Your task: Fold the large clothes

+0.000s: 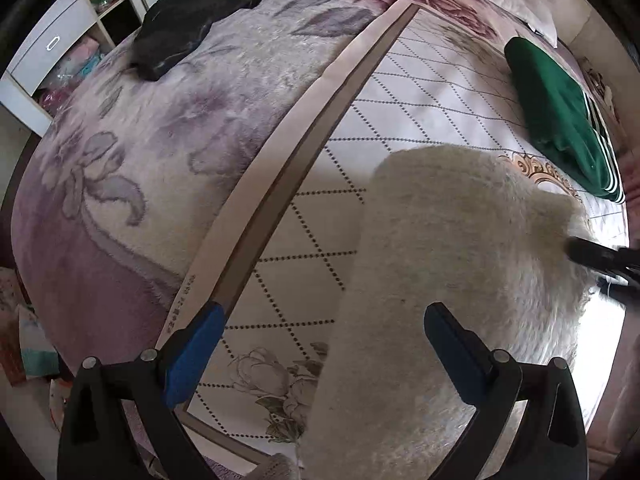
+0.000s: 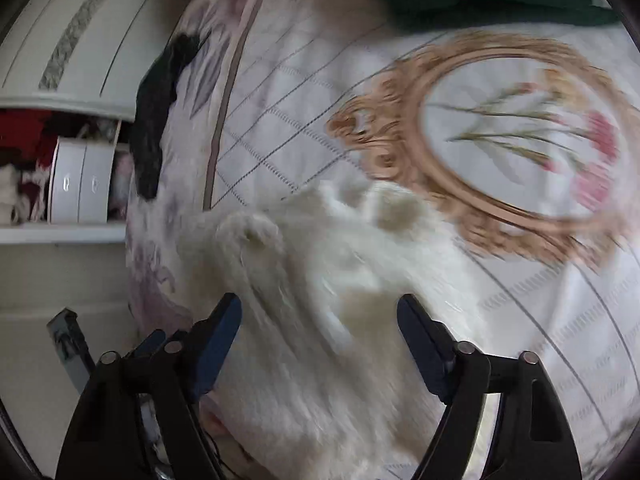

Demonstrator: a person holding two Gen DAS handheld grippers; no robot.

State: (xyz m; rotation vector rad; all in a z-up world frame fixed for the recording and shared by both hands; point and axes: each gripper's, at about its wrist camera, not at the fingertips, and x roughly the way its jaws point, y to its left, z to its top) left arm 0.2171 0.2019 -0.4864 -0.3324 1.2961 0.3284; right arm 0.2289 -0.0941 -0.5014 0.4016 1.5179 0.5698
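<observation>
White fluffy furry garment point(image 1: 460, 280) lies on the bed, on the white quilt with dotted lines point(image 1: 420, 92). The left gripper point(image 1: 322, 332) hangs over it with fingers wide apart, holding nothing. The right gripper point(image 2: 320, 328) also shows fingers apart, with the fluff between them. To fold well, I think each should pinch one edge and lay it over flat. A folded green garment point(image 1: 560, 108), a black cloth point(image 1: 188, 28) and a white cupboard point(image 1: 52, 52) are nearby
</observation>
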